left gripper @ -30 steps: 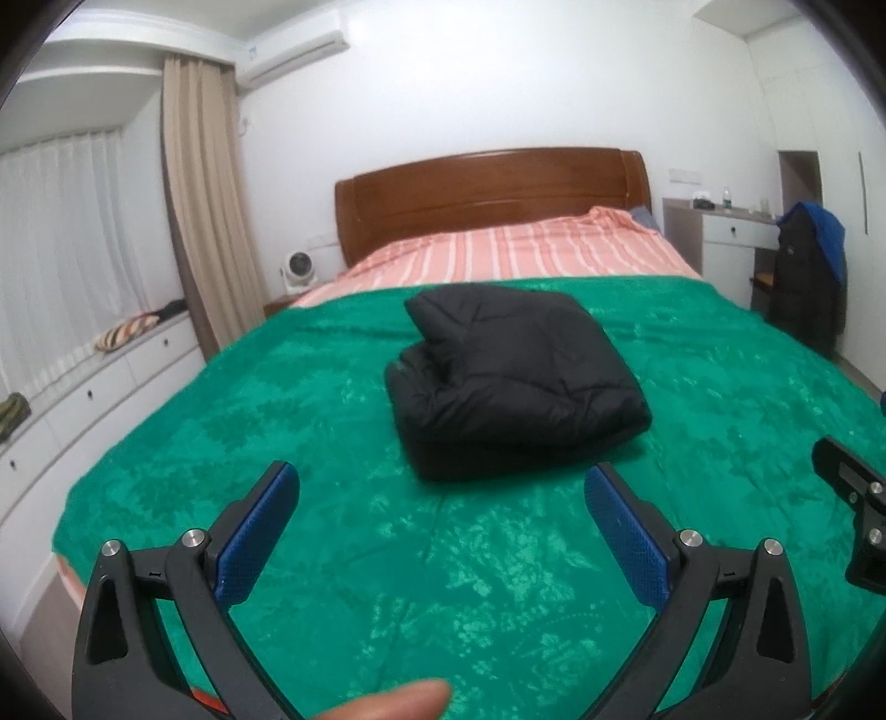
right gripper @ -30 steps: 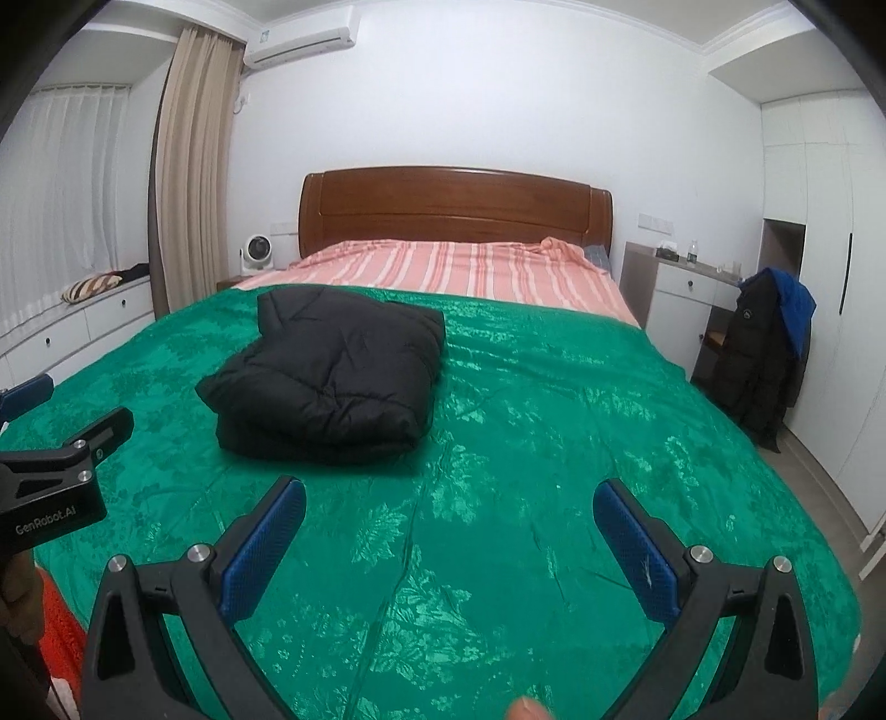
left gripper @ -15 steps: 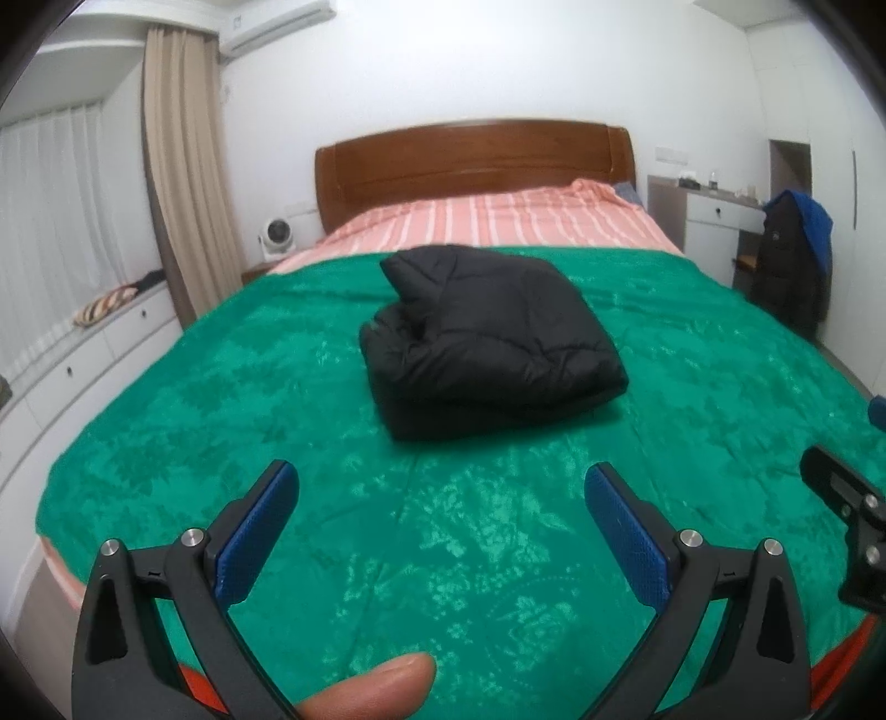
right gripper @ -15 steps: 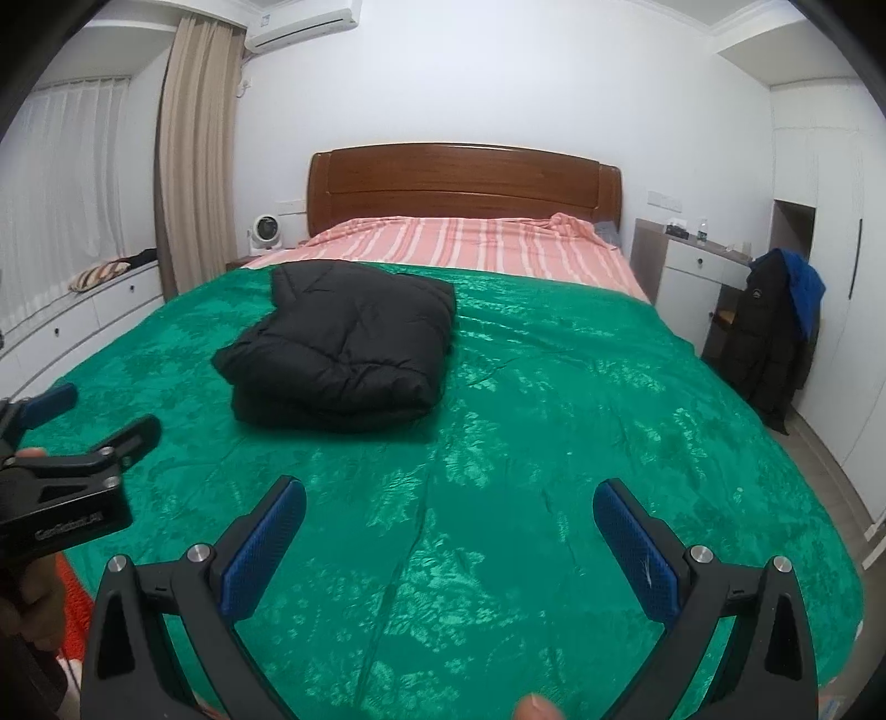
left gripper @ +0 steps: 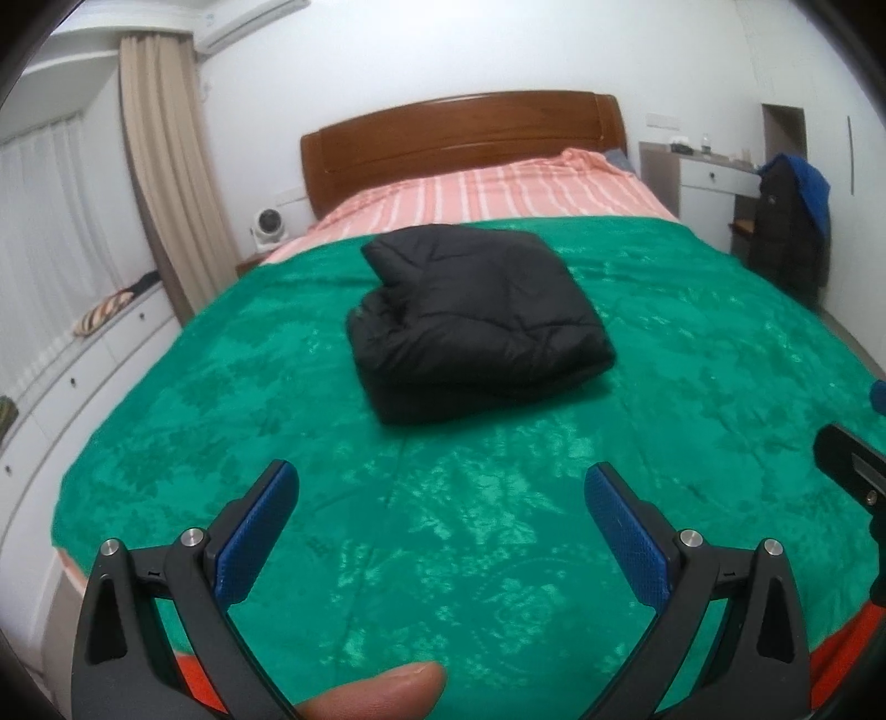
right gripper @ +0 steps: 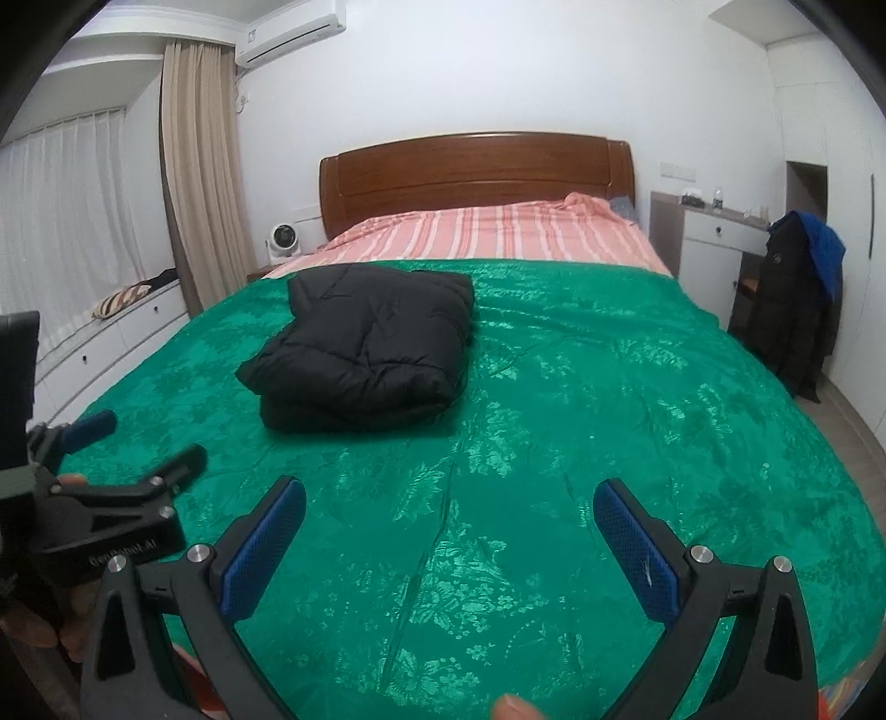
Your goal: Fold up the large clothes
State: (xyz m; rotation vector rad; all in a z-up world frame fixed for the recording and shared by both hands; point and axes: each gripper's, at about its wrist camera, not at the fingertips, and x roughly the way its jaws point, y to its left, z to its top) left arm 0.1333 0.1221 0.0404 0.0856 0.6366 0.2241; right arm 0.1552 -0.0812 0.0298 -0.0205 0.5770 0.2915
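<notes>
Green, shiny and leaf-patterned: bedspread (left gripper: 498,526) covering most of the bed, running from 6 o'clock up past the middle of both views. Giving way at 12 o'clock to a pink striped sheet (left gripper: 498,194), backed by a brown wooden headboard (right gripper: 476,171). Standing at 10 o'clock, a beige curtain (right gripper: 205,166) with a white air conditioner (right gripper: 290,36) above it. Hanging at 3 o'clock beside a white desk (right gripper: 714,243), a dark coat (right gripper: 786,310) with a blue garment draped over its top.

Lying folded into a thick, puffy bundle on the green cover, just above centre in the left wrist view and toward 11 o'clock in the right wrist view: black padded jacket (left gripper: 476,321), resting alone, touched by neither tool.

Hovering low over the near end of the bed at 6 o'clock, well apart from the bundle: left gripper (left gripper: 440,531), blue-padded fingers (left gripper: 255,531) spread wide, gripping nothing. Hovering likewise, right gripper (right gripper: 448,548), fingers equally wide and empty.

Sitting at 10 o'clock on a nightstand, a small white fan (right gripper: 283,239). Poking in at 6 o'clock of the left wrist view, a fingertip (left gripper: 382,692).
</notes>
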